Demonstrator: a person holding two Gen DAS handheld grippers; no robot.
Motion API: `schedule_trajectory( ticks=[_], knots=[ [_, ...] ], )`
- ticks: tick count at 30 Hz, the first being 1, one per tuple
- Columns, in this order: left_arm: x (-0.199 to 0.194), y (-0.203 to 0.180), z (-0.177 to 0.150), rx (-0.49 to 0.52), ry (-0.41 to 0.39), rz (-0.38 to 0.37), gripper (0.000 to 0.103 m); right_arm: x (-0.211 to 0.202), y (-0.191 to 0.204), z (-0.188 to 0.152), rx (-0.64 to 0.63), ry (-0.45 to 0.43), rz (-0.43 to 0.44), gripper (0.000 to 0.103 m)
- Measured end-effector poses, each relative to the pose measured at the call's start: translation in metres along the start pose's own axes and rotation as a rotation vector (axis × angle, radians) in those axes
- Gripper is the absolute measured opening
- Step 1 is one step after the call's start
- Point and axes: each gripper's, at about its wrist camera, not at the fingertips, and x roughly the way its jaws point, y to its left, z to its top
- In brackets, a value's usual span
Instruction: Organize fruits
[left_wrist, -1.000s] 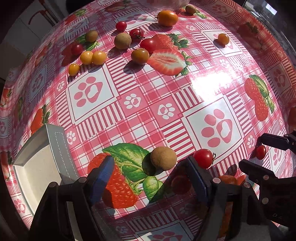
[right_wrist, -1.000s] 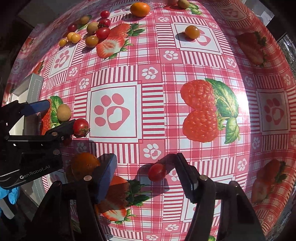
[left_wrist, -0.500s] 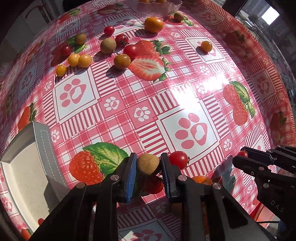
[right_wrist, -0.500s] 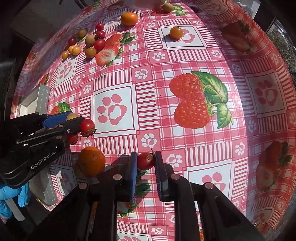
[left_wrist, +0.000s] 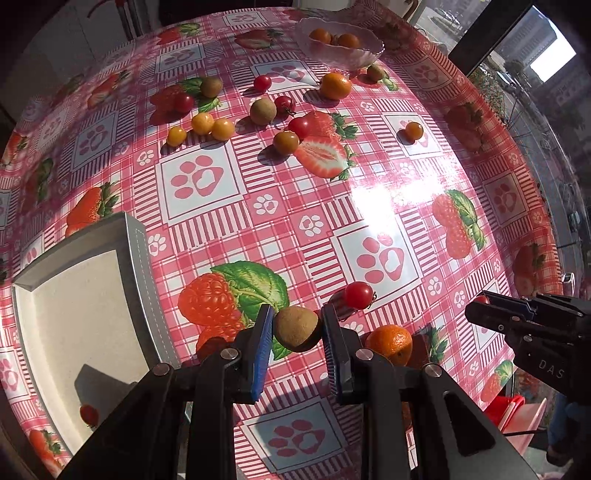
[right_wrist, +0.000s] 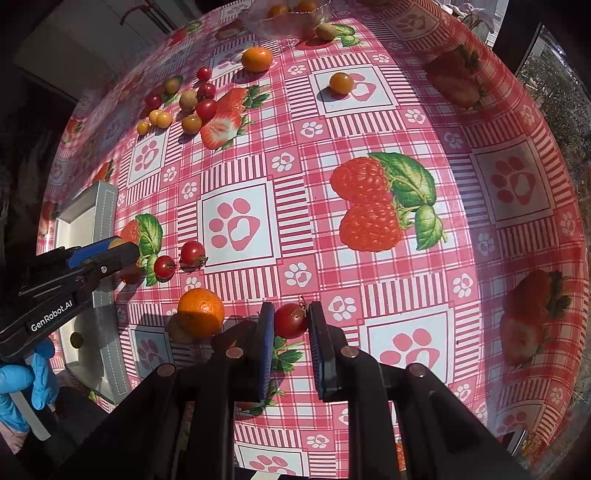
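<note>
Left wrist view: the left gripper (left_wrist: 297, 326) is clamped on a brown kiwi-like fruit (left_wrist: 296, 328), held above the tablecloth (left_wrist: 258, 206). A white tray (left_wrist: 140, 258) lies at nine o'clock, an orange (left_wrist: 389, 341) at three o'clock.

Right wrist view: the right gripper (right_wrist: 291, 321) is clamped on a red cherry tomato (right_wrist: 290, 319); the orange (right_wrist: 201, 312) sits at nine o'clock, just beside.

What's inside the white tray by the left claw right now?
The white tray holds one small red tomato near its front corner. The right wrist view shows a small brownish fruit inside too. The left claw and its arm cover part of the tray floor.
</note>
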Motion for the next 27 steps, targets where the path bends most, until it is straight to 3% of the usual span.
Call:
schedule_trajectory(
  ticks=[11,17,24,27],
  knots=[
    [-0.031,0.047,-0.026,-0.081,-0.041,-0.008,0.027,-0.017,0.037,0.005,-0.076,-0.014,0.006,0.02],
    [-0.025,0.035,-0.025,-0.001,-0.058,-0.013,0.028,-0.017,0.053,0.002,-0.076,-0.002,0.012,0.02],
    [-0.012,0.042,-0.026,-0.031,-0.021,-0.006,0.029,-0.022,0.052,0.001,-0.078,-0.011,0.003,0.02],
    [-0.002,0.043,-0.029,-0.014,-0.009,0.036,0.076,-0.019,0.048,0.001,-0.064,-0.003,0.007,0.02]
  ],
)
